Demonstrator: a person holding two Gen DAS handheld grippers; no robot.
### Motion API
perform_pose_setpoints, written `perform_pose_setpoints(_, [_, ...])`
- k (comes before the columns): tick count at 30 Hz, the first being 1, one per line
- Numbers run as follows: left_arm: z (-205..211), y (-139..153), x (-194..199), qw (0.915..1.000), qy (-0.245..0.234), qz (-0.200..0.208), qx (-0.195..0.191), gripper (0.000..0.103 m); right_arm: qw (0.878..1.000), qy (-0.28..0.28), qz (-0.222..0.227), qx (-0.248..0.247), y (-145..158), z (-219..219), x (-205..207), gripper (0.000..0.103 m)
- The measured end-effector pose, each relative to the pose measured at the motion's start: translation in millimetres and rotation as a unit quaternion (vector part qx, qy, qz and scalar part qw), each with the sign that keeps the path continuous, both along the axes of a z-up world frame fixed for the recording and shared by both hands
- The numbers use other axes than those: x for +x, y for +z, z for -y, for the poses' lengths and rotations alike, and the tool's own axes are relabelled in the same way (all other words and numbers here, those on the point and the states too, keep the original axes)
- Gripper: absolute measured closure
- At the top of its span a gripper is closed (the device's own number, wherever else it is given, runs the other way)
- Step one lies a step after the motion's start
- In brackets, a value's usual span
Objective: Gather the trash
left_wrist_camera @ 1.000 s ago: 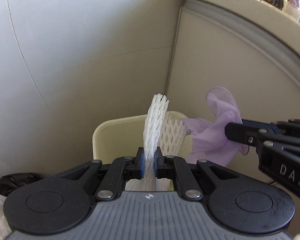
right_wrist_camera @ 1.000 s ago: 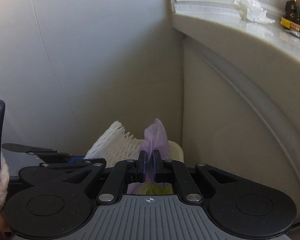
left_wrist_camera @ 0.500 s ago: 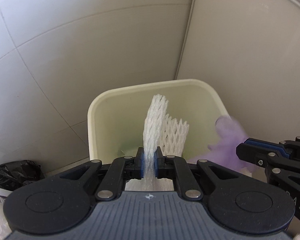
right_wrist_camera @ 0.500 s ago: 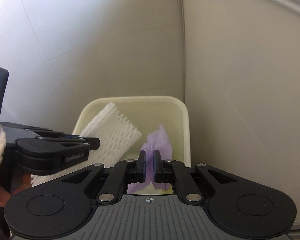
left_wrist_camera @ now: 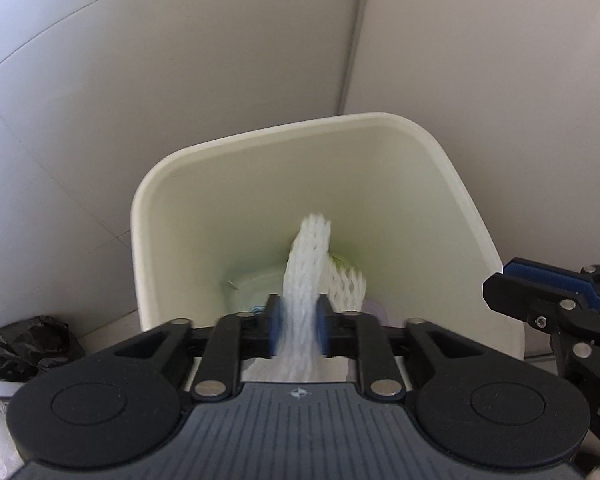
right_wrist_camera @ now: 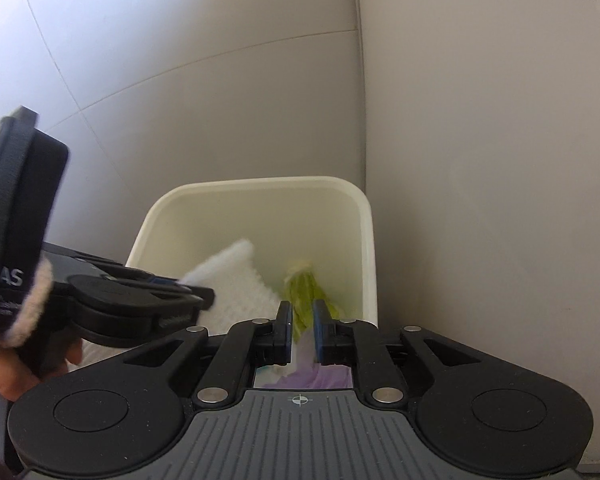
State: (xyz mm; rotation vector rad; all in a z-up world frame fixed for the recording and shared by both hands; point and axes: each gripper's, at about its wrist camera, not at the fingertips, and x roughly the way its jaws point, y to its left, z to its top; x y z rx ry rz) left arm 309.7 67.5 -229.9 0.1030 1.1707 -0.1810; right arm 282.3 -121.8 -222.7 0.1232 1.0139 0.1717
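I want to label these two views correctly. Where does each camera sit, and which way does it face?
Left wrist: on the left gripper, facing down into the cream plastic bin; white foam net between its jaws, right gripper alongside.
Right wrist: on the right gripper, facing down into the bin; purple glove below, left gripper and a hand alongside.
Shared: bin, net.

Both grippers point steeply downward, side by side. The left gripper (left_wrist_camera: 298,330) has its jaws a little apart, having just been opening, with white foam netting (left_wrist_camera: 304,304) blurred between the blue pads. The right gripper (right_wrist_camera: 302,330) sits just to its right, its jaws also just opened to a narrow gap, a purple glove (right_wrist_camera: 320,376) showing below them. A hand (right_wrist_camera: 4,372) grips the left gripper's handle.
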Motion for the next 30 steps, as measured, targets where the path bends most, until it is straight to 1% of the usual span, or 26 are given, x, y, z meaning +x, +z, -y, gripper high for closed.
perform_pose_setpoints(1, [-6.4, 3.2, -6.1, 0.9999, -0.003, 0.011, 0.006, 0.075, 1.000, 0.001, -0.003, 0.002, 0.9, 0.6, 0.8, 0.089])
perform_pose_setpoints(2, [-7.1, 3.4, -8.6, 0.9998, -0.008, 0.017, 0.011, 0.070, 1.000, 0.000, -0.006, 0.003, 0.4, 1.9, 1.5, 0.087])
perform_pose_setpoints(3, [-6.5, 3.8, -10.0, 0.9997, -0.013, 0.018, 0.012, 0.066, 1.000, -0.001, -0.007, 0.005, 1.0, 1.9, 2.4, 0.079])
perform_pose_setpoints(4, [-1.0, 5.3, -8.5, 0.9997, -0.015, 0.017, 0.012, 0.064, 1.000, -0.002, -0.006, 0.006, -1.2, 3.7, 3.8, 0.076])
perform_pose_setpoints(6, [-2.2, 6.9, -10.5, 0.9996, -0.013, 0.019, 0.014, 0.055, 1.000, -0.003, -0.005, 0.005, -0.3, 4.8, 4.9, 0.069])
perform_pose_setpoints(8, [-2.4, 9.3, -11.4, 0.9996, -0.008, 0.022, 0.015, 0.051, 1.000, -0.005, -0.005, 0.003, 0.8, 5.6, 5.8, 0.064])
perform_pose_setpoints(10, [-5.4, 12.9, -10.2, 0.9996, -0.005, 0.023, 0.013, 0.051, 1.000, -0.007, -0.005, 0.003, 2.3, 6.2, 5.7, 0.060])
perform_pose_setpoints(12, [-6.4, 15.2, -11.5, 0.9996, -0.002, 0.024, 0.013, 0.048, 1.000, -0.010, -0.003, 0.002, 4.6, 6.2, 5.6, 0.055])
perform_pose_setpoints(13, [-7.5, 17.7, -12.7, 0.9996, -0.002, 0.026, 0.013, 0.047, 1.000, -0.011, -0.003, 0.002, 6.0, 6.0, 5.6, 0.054])
perform_pose_setpoints(16, [9.9, 28.2, -8.1, 0.9994, -0.001, 0.034, 0.012, 0.045, 1.000, -0.012, 0.000, 0.004, 12.1, 4.9, 4.2, 0.049])
perform_pose_setpoints(18, [2.6, 30.6, -10.1, 0.9991, 0.000, 0.041, 0.008, 0.039, 1.000, -0.009, 0.005, 0.006, 16.5, 5.4, 1.0, 0.042])
perform_pose_setpoints(23, [-4.8, 46.0, -18.2, 0.9985, 0.005, 0.055, 0.007, 0.037, 1.000, -0.002, 0.016, 0.002, 31.1, 2.9, -8.1, 0.039])
perform_pose_setpoints(26, [-9.2, 60.8, -24.6, 0.9976, 0.007, 0.068, 0.007, 0.033, 1.000, 0.002, 0.025, 0.003, 42.4, 2.0, -12.1, 0.034])
perform_pose_setpoints(29, [-13.1, 74.5, -29.3, 0.9964, 0.010, 0.084, 0.007, 0.026, 0.999, 0.008, 0.032, -0.004, 55.4, -1.4, -19.3, 0.034])
perform_pose_setpoints(30, [-14.1, 79.0, -30.9, 0.9961, 0.011, 0.088, 0.007, 0.026, 0.999, 0.011, 0.035, -0.008, 59.9, -2.7, -21.4, 0.033])
